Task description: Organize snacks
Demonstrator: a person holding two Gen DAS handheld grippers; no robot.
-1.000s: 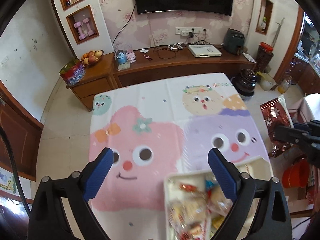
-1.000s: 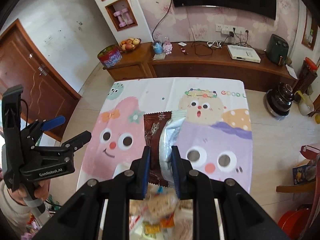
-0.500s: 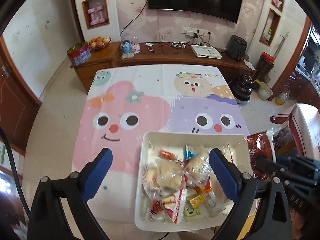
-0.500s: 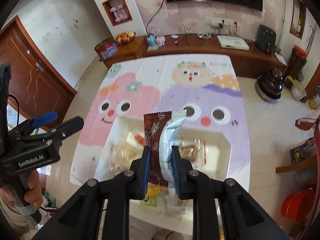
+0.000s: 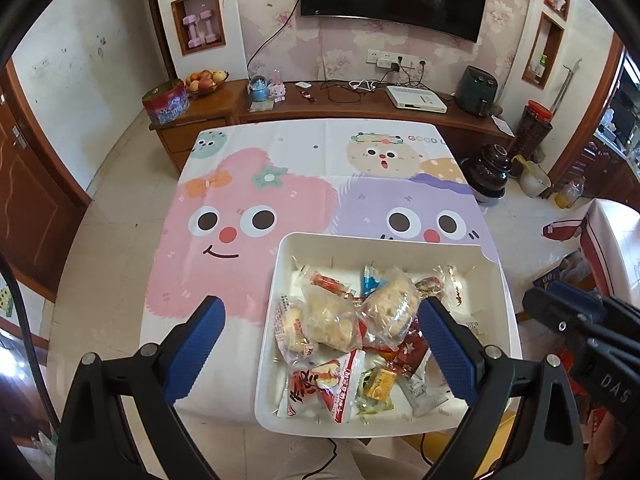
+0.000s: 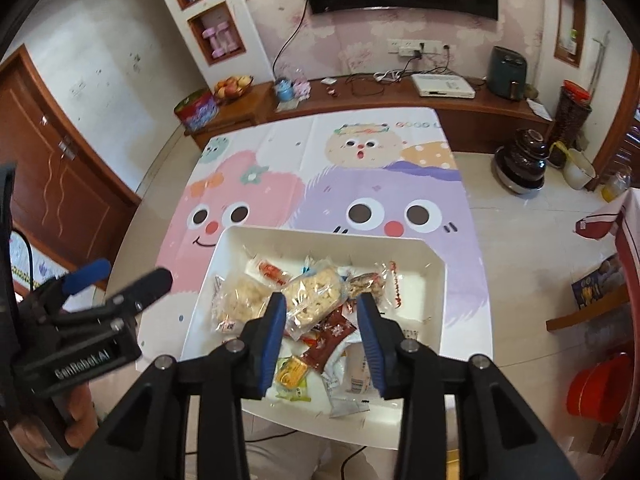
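The right gripper (image 6: pixel 322 314) was opening, nothing between its pads, and the brown snack packet (image 6: pixel 330 334) it had pinched half a second before lay on the heap in the white tray (image 6: pixel 436 276); that item was judged delivered. The left gripper (image 5: pixel 320 330) hung spread wide and empty. Earlier the packet stood upright between closed pads.
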